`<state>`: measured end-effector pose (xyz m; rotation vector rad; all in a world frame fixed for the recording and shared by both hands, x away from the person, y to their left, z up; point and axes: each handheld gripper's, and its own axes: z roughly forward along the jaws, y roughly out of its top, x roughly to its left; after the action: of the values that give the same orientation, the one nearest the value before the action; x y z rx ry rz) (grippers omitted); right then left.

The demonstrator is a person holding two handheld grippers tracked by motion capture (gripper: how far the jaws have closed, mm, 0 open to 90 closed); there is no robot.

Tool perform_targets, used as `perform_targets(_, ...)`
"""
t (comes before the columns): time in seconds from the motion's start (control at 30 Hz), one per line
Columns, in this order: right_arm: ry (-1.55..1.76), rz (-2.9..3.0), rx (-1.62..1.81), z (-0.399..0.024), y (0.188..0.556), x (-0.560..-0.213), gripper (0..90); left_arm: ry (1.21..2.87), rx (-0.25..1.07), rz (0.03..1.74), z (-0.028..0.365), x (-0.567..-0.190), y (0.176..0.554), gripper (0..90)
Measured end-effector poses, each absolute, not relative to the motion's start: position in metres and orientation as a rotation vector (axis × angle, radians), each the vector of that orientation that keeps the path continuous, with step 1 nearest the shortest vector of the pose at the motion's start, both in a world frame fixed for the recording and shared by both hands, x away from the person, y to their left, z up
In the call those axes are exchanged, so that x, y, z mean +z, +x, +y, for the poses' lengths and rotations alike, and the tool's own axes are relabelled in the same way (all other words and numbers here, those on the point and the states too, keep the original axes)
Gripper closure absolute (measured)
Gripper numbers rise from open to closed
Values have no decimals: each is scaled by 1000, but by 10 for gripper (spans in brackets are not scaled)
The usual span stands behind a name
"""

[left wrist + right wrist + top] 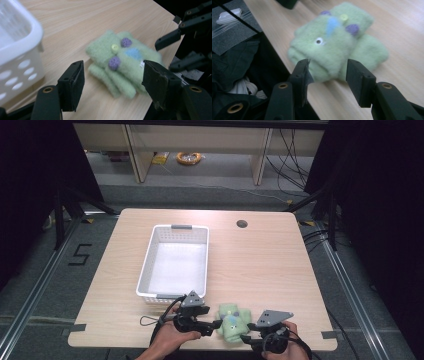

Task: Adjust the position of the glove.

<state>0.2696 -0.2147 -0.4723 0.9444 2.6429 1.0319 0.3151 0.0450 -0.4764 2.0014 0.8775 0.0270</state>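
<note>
A soft green felt toy with purple dots, a blue patch and a yellow button lies near the table's front edge. My left gripper is just left of it. Its jaws are open in the left gripper view, and the toy lies on the wood a little beyond them. My right gripper comes in from the toy's front right. In the right gripper view its jaws stand apart around the near end of the toy, with the pads not pressing on it. The toy rests flat on the table.
A white plastic basket stands empty behind the left gripper, its perforated wall close to the left jaw. The table's front edge runs right beside the toy. A cable hole sits at the back.
</note>
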Motion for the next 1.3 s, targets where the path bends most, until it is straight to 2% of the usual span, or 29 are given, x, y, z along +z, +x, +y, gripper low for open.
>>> perform_targets(0.27, 973, 2654, 1009, -208, 273, -482, 526, 2075, 13, 842, 19, -478, 338, 347)
perform_targets(0.5, 949, 2697, 1004, -207, 273, -488, 778, 2126, 11, 815, 8, -474, 342, 340)
perform_targets(0.83, 842, 2749, 1021, -221, 278, -484, 806, 2120, -34, 795, 5, -483, 342, 354)
perform_targets(1.0, 856, 2746, 1023, -222, 278, -485, 806, 2129, -39, 788, 12, -487, 342, 479)
perform_targets(1.17, 921, 2742, 1025, -224, 279, -486, 811, 2096, -26, 839, 19, -490, 342, 718)
perform_targets(1.3, 925, 2722, 1028, -223, 280, -487, 812, 2088, -10, 851, 22, -491, 341, 826)
